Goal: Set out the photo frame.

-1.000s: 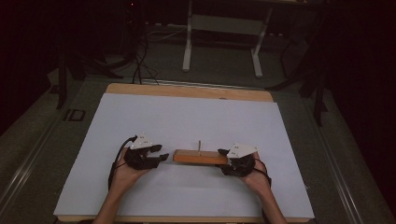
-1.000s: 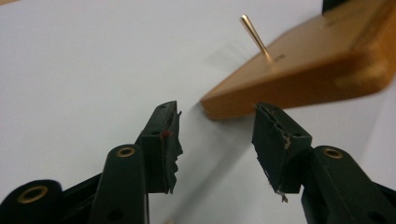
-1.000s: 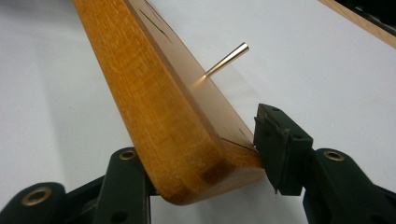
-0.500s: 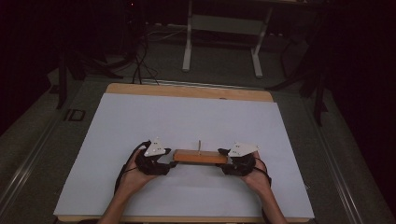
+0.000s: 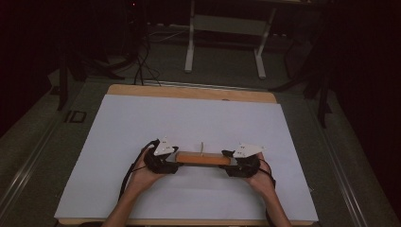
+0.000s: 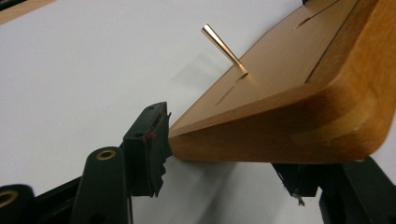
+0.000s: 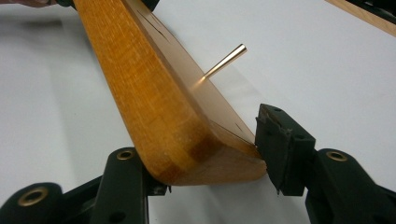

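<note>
Wooden board (image 5: 202, 159) with upright brass pin (image 5: 202, 147) near-centre on white sheet (image 5: 142, 118). Left gripper (image 5: 171, 161) clamped across left end, right gripper (image 5: 232, 165) across right end; jaws partly closed to board width. Two-ended grip likely for a level lift, pin kept upright.

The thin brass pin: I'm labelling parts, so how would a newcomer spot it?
On the white table, a wooden board lies between the left gripper and right gripper. The brass pin rises from its middle: the one slim metal upright.
</note>
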Motion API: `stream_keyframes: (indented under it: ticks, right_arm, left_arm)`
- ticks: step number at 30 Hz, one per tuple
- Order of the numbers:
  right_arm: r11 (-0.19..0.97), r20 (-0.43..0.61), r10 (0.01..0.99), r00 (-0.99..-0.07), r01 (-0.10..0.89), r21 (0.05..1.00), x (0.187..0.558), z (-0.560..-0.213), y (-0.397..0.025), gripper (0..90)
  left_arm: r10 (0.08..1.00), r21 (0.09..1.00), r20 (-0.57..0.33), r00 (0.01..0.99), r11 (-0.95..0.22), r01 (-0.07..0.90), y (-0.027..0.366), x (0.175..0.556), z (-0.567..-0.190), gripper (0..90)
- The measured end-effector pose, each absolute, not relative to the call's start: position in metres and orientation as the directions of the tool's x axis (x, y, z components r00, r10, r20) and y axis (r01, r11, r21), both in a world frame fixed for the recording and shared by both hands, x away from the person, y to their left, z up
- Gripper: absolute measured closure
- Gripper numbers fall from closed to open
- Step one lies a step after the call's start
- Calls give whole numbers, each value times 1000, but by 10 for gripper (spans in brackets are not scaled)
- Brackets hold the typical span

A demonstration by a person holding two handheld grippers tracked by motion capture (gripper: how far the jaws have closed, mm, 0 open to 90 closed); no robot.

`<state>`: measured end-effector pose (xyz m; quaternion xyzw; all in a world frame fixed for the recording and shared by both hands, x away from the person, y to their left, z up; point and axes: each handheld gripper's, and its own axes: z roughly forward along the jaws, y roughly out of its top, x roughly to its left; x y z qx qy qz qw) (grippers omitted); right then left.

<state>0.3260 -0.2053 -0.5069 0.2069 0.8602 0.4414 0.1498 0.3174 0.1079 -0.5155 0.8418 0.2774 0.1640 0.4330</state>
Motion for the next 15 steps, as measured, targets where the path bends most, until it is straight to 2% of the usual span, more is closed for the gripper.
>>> stream_keyframes:
  ticks: [15]
  right_arm:
    - [529,-84,497,-863,225,819,327,-508,-205,485]
  left_arm:
    - [565,812,71,822,-512,281,101,318,-512,467]
